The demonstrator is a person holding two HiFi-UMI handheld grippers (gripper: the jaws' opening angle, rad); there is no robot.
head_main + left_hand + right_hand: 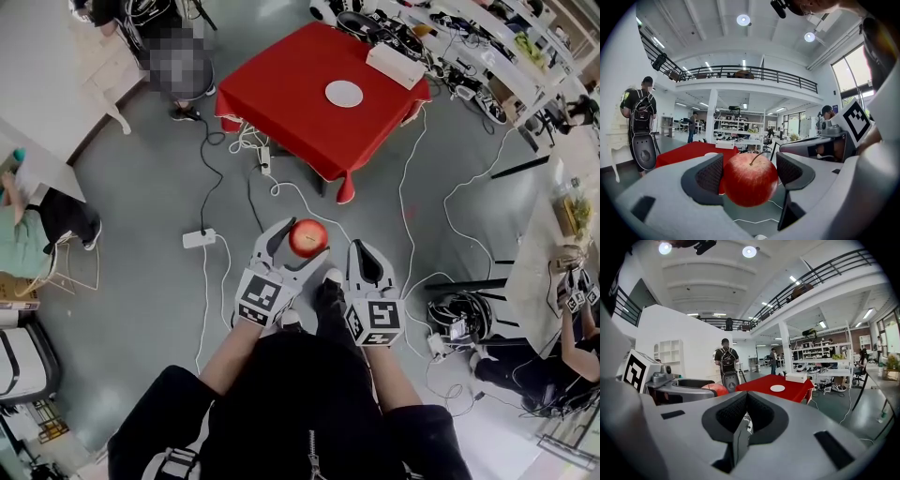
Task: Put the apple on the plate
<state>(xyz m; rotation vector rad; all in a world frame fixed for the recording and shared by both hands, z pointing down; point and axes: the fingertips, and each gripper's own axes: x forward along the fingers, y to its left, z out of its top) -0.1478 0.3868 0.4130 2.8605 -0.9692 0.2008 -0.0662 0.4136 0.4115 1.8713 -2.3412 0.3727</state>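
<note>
- Apple (308,237) sat clamped between the left tool's (750,169) jaws, held over the floor, likely for carrying.
- Plate (344,93) lay far off on the red bench (281,98).
- Right tool (746,412) was closed on nothing, apparently spare.

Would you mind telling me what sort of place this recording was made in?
Probably a large open lab or workshop hall: a railed mezzanine, long benches crowded with equipment, and cables trailing over the grey floor around a red-clothed table.
</note>
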